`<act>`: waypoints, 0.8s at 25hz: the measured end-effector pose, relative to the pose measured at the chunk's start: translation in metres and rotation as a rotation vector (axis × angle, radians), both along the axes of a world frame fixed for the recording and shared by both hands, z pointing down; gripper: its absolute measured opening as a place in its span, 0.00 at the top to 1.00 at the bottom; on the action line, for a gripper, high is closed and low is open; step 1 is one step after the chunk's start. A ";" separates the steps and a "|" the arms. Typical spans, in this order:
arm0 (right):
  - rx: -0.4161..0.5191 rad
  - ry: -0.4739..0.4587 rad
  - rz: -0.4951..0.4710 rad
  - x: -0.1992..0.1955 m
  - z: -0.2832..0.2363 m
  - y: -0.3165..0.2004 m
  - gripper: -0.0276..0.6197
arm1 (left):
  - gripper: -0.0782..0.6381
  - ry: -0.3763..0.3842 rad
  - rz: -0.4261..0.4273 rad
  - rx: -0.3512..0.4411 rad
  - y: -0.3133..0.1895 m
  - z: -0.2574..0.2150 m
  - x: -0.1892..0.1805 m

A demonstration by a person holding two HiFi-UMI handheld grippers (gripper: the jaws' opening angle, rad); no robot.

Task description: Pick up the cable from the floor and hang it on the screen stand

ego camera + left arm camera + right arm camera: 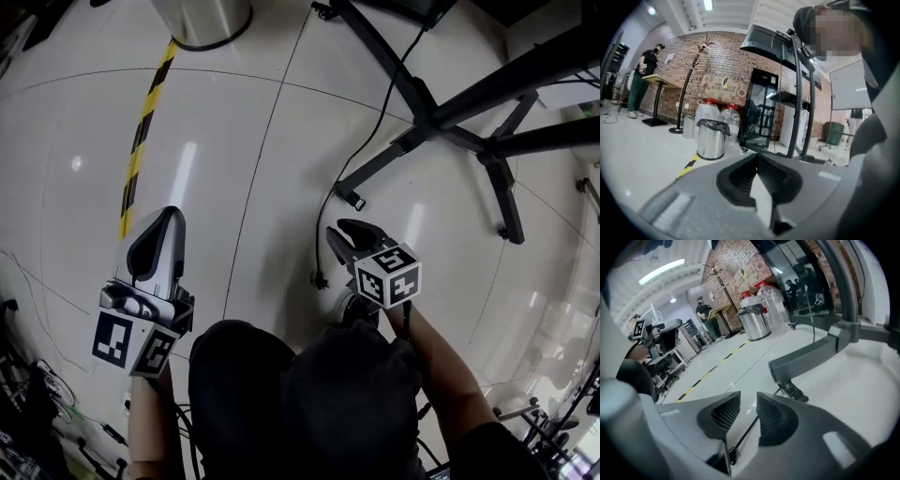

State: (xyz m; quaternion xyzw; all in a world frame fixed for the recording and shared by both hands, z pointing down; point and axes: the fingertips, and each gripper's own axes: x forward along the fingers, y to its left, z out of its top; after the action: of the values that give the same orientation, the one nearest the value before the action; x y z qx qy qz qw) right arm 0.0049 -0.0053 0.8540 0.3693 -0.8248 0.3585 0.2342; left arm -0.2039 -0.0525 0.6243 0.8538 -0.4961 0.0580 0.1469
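Black cable (320, 225) lies on the tiled floor (234, 141) just below and ahead of the right gripper (339, 234), its long axis running away from the jaws toward the stand leg (380, 167). Right jaws stand apart in line with the cable, gripping nothing. The left gripper (169, 221), closed and empty, is farther off. Open floor flanks the cable.
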 end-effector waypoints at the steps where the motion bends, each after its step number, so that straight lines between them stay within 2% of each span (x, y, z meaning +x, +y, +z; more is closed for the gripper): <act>1: -0.031 0.001 -0.002 -0.003 0.011 0.002 0.79 | 0.88 0.005 -0.009 -0.005 -0.001 0.002 -0.003; 5: -0.088 0.071 0.008 -0.007 0.049 0.001 0.76 | 0.88 -0.008 -0.009 -0.003 -0.001 0.008 -0.010; 11: -0.081 0.160 0.051 -0.011 0.075 -0.022 0.67 | 0.88 -0.024 -0.023 -0.013 -0.006 0.028 -0.020; 20: -0.100 0.316 0.103 -0.008 0.105 -0.036 0.65 | 0.88 -0.016 0.005 -0.119 0.002 0.076 -0.015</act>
State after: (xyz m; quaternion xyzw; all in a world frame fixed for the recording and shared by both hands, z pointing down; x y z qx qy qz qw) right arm -0.0033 -0.0417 0.9587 0.4506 -0.7388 0.3479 0.3606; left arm -0.2186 -0.0502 0.6998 0.8442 -0.4909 0.0949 0.1934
